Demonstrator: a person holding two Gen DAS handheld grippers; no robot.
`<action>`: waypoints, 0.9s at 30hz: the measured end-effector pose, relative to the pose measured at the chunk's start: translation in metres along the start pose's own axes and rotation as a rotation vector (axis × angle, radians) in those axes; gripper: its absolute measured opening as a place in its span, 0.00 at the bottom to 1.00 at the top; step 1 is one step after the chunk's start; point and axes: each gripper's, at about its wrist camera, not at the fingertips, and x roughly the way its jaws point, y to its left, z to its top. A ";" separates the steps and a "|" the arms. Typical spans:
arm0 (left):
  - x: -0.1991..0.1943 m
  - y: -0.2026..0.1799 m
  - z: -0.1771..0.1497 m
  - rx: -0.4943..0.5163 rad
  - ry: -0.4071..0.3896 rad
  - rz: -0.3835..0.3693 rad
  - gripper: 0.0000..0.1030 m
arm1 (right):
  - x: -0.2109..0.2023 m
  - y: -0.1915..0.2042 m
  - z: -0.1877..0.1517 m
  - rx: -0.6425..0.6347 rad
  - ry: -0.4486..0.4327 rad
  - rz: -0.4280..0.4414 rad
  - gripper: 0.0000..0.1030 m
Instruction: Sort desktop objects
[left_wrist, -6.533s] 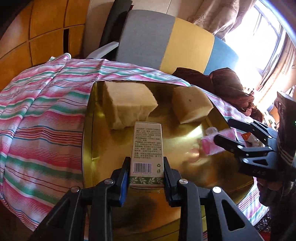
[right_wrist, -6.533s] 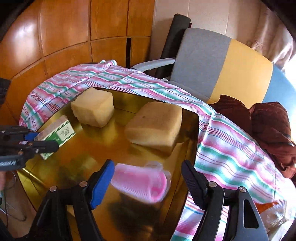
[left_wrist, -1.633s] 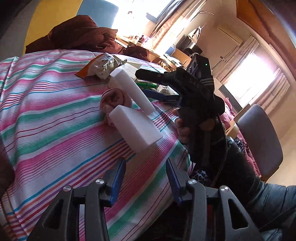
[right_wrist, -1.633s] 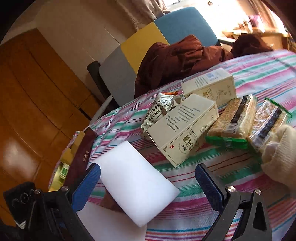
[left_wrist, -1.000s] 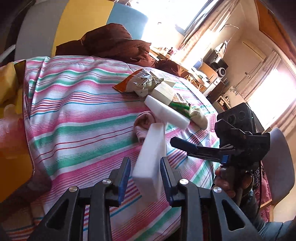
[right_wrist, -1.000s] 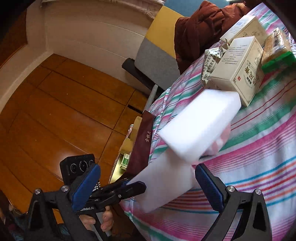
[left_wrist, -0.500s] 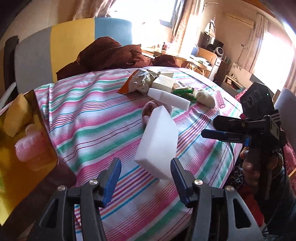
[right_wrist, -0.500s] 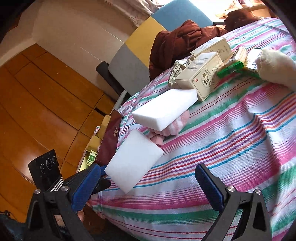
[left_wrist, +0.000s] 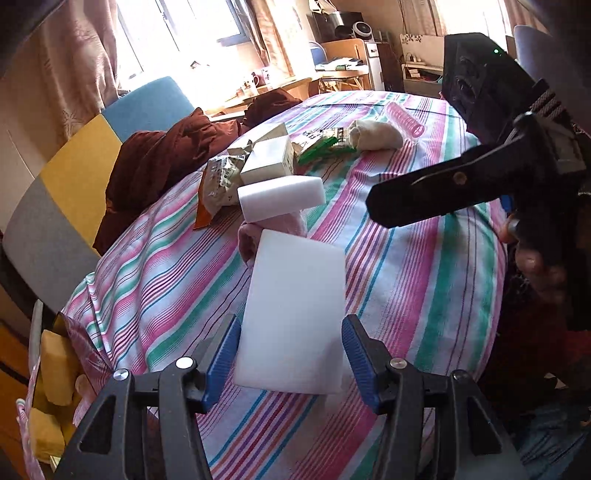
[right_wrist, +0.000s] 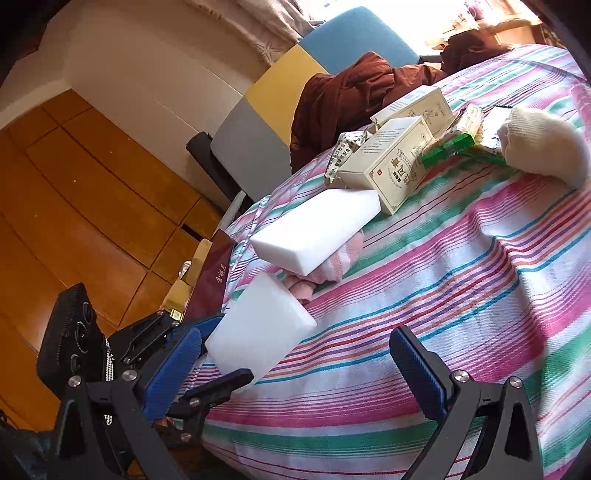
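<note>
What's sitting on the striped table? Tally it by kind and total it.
White sponges: 2
Boxes: 2
Packets: 3
Socks: 2
Roller: 1
Total: 10

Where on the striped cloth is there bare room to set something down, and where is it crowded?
Bare: the wide stretch of cloth between the right gripper and the white sock; also left of the near sponge. Crowded: far edge, where boxes, snack packs and the second sponge cluster.
</note>
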 end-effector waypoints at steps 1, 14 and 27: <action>0.001 0.002 -0.001 -0.005 0.003 -0.010 0.59 | 0.000 0.000 0.000 -0.002 -0.001 0.000 1.00; 0.022 0.024 -0.018 -0.140 0.050 -0.150 0.71 | 0.001 0.002 -0.001 -0.024 -0.014 -0.021 1.00; 0.001 0.035 -0.043 -0.323 -0.005 -0.156 0.47 | 0.015 0.025 0.009 -0.095 -0.050 -0.195 1.00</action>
